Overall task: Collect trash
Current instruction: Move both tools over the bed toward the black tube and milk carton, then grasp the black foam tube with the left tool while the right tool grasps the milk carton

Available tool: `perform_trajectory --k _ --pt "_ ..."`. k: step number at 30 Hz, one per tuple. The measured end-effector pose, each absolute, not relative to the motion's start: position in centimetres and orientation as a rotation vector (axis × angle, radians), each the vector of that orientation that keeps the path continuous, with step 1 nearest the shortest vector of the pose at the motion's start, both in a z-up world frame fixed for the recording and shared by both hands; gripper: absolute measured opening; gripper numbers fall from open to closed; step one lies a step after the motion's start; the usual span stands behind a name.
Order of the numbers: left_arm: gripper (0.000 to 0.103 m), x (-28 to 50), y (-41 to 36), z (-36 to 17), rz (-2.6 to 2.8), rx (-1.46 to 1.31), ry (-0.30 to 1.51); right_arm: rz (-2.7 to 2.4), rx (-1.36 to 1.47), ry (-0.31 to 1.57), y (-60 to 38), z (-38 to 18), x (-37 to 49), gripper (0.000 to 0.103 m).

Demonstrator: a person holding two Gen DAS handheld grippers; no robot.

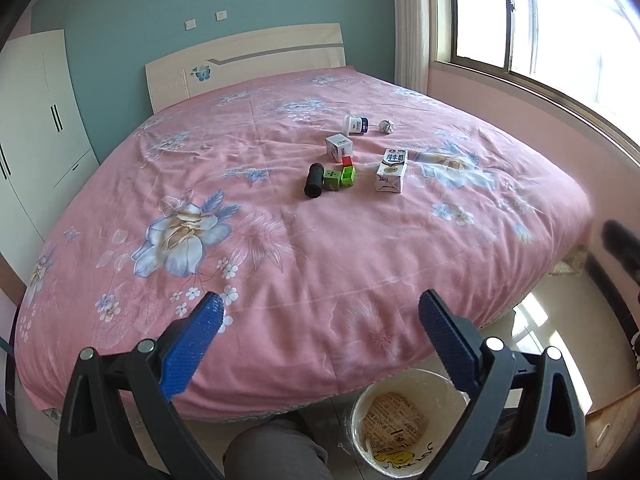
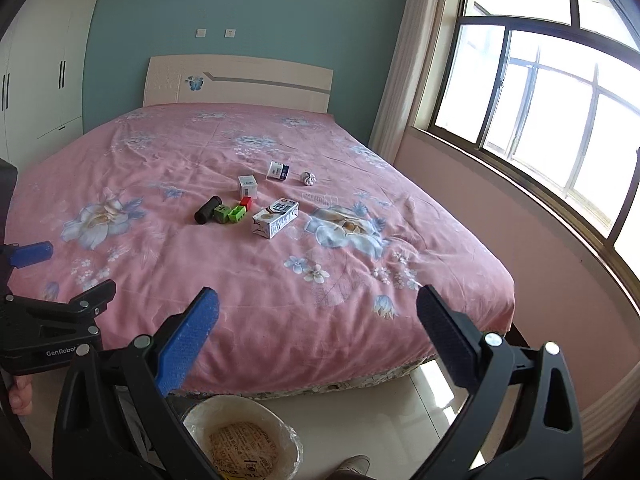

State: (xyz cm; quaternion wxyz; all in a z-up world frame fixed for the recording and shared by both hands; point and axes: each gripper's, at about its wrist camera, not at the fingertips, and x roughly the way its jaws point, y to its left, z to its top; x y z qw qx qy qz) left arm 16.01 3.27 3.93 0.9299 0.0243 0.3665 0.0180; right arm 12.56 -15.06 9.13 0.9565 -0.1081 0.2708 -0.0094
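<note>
- Bed: pink floral cover, headboard against a teal wall, window on its right side. All places below are given relative to the bed.
- Left gripper: above the foot edge, jaws spread wide, nothing between them.
- Right gripper: also over the foot edge, jaws spread wide and empty; the left gripper shows at its left, held by a hand.
- Bin: on the floor just off the foot edge, lined with clear plastic, printed paper at its bottom.
- Trash, clustered on the cover right of centre, well apart from both grippers:
- Milk carton, lying on its side, nearest the window side.
- Black cylinder, lying down, touching two green blocks; a red block sits just behind them.
- White box, upright, nearer the headboard.
- White bottle with a dark cap, on its side, and a paper ball beside it, farthest toward the headboard.
</note>
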Motion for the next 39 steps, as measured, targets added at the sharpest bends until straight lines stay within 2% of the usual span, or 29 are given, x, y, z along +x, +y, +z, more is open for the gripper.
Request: perform_trajectory --k 6,14,27,38,39 --pt "0.099 23.2 4.9 5.0 0.066 0.048 0.744 -0.007 -0.206 0.531 -13.6 11.6 20.7 0.096" --pt "0.099 32.6 5.7 2.7 0.065 0.11 0.771 0.003 -0.188 0.62 -11.3 10.5 33.0 0.096" --pt "0.099 44.9 7.3 -4.0 0.006 0.108 0.879 -0.042 -0.065 0.95 -9.5 -0.2 51.7 0.097" --pt "0.099 49.5 6.8 -9.4 -0.025 0.172 0.953 -0.097 0.056 1.118 -10.7 -8.0 57.0 0.097" --pt "0.096 49.8 6.7 -9.7 -0.028 0.176 0.956 -0.098 0.057 1.126 -10.7 -8.3 57.2 0.096"
